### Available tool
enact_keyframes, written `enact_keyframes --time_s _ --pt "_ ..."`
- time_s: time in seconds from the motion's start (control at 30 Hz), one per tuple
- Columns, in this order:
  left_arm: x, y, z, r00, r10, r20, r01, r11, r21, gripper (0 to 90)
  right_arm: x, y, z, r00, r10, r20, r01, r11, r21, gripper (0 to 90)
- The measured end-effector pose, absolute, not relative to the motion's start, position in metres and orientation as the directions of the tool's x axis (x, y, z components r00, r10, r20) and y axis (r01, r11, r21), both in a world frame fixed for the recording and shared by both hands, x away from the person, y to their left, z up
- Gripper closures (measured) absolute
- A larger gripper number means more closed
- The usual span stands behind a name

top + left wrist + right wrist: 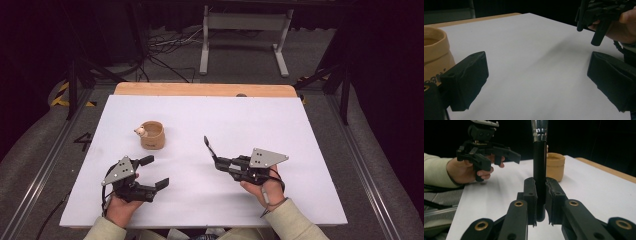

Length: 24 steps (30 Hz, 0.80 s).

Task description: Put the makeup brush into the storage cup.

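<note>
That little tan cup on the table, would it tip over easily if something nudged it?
Probably not easily: the cup looks squat and wide-mouthed, sitting flat on the white table. It seems light for its size, so a nudge would likely slide it rather than topple it. The small figure at its rim might add slight lopsidedness.

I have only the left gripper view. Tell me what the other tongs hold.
Observer: The right tongs are shut on a black brush handle with a silver ferrule.
Operator: Report where the brush points.
Observer: In the high view it slants up and away toward the tan cup.
Operator: Say what sits at the cup.
Observer: A small pale figure at its left rim.
</note>
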<state>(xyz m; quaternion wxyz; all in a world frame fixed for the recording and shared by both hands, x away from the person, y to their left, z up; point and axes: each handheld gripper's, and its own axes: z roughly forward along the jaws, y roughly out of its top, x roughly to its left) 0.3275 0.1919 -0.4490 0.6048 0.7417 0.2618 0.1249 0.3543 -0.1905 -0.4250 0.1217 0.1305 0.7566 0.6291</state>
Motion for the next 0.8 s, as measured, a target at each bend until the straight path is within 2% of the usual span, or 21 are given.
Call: enact_keyframes --time_s 0.37,0.8 --pt "0.330 0.181 -0.441 0.885 0.449 -0.122 0.191 -0.112 0.975 2.9 0.350 -0.193 -0.433 -0.937 0.345 -0.045 -0.004 0.120 0.993 80.1" --pt "0.331 0.167 -0.431 0.906 0.411 -0.101 0.164 -0.122 0.979 2.9 0.349 -0.196 -0.441 -0.927 0.372 -0.045 -0.016 0.081 0.997 80.1"
